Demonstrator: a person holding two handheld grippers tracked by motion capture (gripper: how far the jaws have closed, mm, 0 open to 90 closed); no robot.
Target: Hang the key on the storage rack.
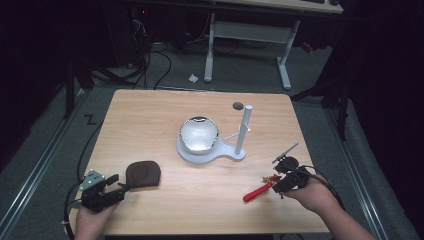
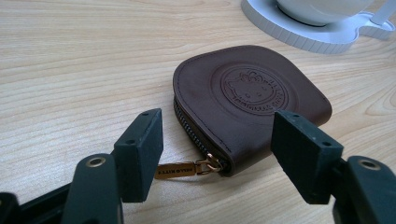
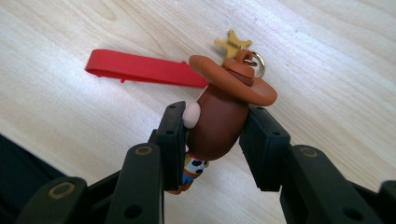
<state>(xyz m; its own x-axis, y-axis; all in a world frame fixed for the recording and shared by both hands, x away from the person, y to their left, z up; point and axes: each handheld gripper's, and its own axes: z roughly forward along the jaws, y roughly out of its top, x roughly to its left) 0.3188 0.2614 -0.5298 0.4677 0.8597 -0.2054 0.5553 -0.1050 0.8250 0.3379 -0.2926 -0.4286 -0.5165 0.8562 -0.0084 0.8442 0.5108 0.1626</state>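
— Item one? — Coin pouch point(image 2: 247, 102): dark brown, embossed round cartoon emblem, gold zip pull point(image 2: 180, 169).
— Item two? — Figure keychain point(image 3: 219, 116): brown head and hat, red strap point(image 3: 140, 69), yellow star point(image 3: 232, 43).

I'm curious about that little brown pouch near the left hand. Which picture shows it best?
The left gripper view: the brown pouch lies close between the open jaws, showing its embossed stamp, zipper and gold pull tab. The high view shows it as a small dark shape.

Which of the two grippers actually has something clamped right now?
The right gripper: its jaws squeeze the brown cowboy figure keychain. The left gripper stands open, straddling the brown pouch's zipper end without touching.
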